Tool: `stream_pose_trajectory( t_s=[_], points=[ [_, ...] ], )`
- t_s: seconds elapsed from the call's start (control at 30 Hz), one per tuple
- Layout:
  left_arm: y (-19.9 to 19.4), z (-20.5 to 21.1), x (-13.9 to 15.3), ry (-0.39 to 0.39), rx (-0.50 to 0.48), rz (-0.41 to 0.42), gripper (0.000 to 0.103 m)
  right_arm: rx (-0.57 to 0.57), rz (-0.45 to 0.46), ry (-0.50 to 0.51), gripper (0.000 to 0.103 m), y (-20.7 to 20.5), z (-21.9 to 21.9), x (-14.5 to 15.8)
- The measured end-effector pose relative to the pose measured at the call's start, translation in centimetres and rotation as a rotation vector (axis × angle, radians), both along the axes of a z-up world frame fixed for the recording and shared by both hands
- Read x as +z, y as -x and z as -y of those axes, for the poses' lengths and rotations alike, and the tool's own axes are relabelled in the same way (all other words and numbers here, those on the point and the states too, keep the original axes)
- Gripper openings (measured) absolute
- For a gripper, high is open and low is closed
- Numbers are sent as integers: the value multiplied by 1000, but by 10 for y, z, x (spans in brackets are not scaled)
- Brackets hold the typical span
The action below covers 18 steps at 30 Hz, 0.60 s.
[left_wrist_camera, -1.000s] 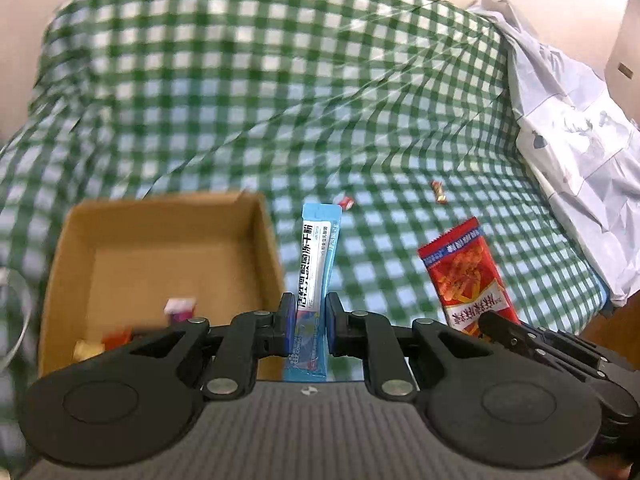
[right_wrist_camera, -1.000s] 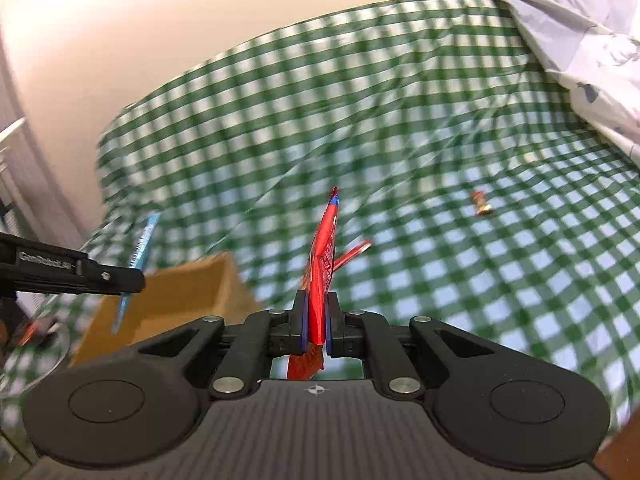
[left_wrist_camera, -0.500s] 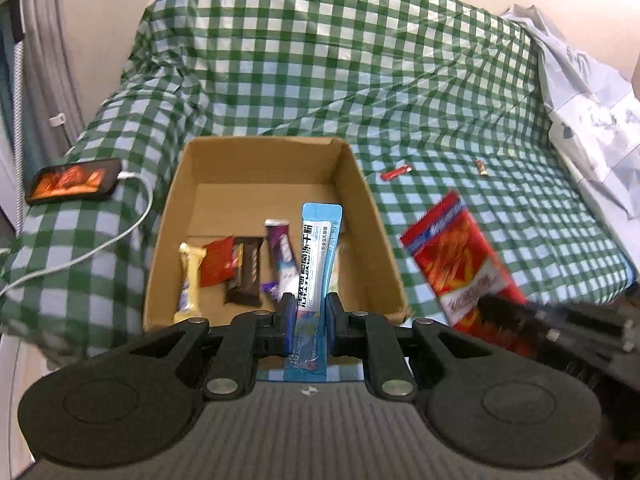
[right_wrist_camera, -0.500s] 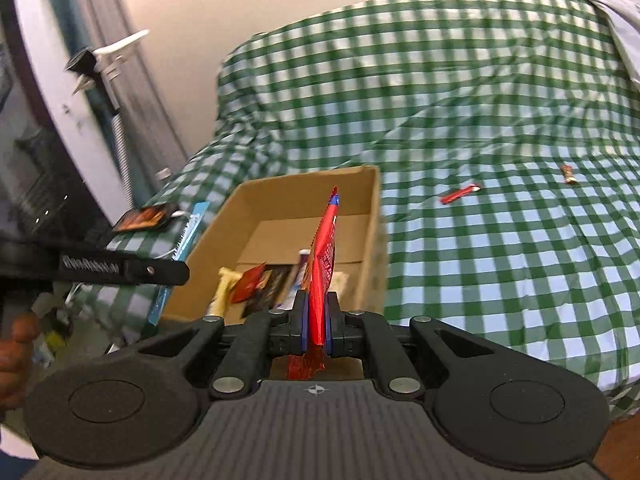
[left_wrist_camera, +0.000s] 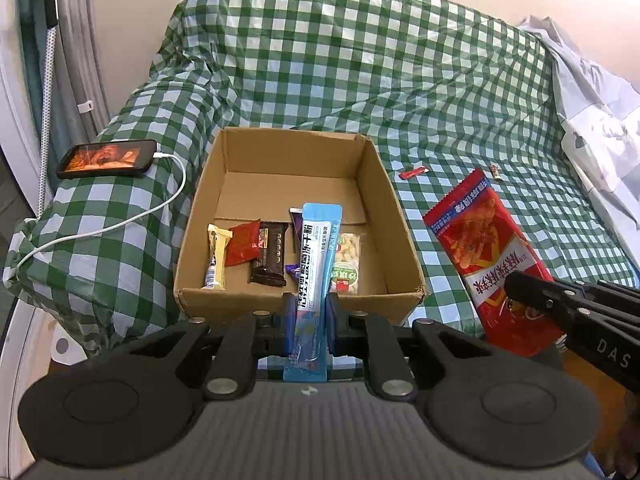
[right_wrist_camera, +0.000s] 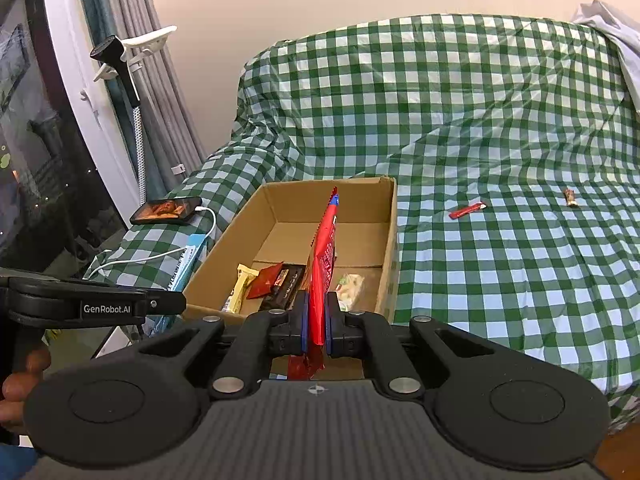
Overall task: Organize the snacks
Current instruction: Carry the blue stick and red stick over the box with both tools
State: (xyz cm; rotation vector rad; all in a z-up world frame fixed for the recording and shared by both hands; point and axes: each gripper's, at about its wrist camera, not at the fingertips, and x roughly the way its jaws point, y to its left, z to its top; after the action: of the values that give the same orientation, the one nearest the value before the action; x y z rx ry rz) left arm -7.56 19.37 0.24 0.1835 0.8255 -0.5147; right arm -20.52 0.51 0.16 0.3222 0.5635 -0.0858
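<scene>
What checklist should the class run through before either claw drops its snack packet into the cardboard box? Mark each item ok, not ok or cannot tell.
1. Left claw shut on the long blue snack packet: ok.
2. Right claw shut on the flat red snack packet: ok.
3. Open brown cardboard box has bare floor at the back: ok.
4. Blue packet above the box opening: cannot tell.
5. Every snack gathered: not ok, small red stick lies on the green checked cloth.

Looked like a sofa [left_wrist_camera: 360, 60] draped in green-and-white checked cloth [right_wrist_camera: 500, 120], backed against a plain cream wall [right_wrist_camera: 320, 0]. Had grey curtains [right_wrist_camera: 168, 100] at the left beside a dark window [right_wrist_camera: 32, 152]. Crumpled pale sheet [left_wrist_camera: 592, 92] over the right end, bit of brown floor [right_wrist_camera: 620, 452] at the corner.
</scene>
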Motion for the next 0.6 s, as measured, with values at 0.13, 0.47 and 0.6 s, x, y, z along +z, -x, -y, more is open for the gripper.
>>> stream_pose_trajectory(
  t_s=[0.13,0.47,0.6],
  points=[
    [1,-2,1,2,5,4,17,0,0,1,8,1,0,0],
    [-2,-3,1,6,18,0,17,1,-2,3,8,0,-1,-1],
    [-4,-2,1,6,23,-3,17,1,-8,3,8,2,0,-2]
  ],
)
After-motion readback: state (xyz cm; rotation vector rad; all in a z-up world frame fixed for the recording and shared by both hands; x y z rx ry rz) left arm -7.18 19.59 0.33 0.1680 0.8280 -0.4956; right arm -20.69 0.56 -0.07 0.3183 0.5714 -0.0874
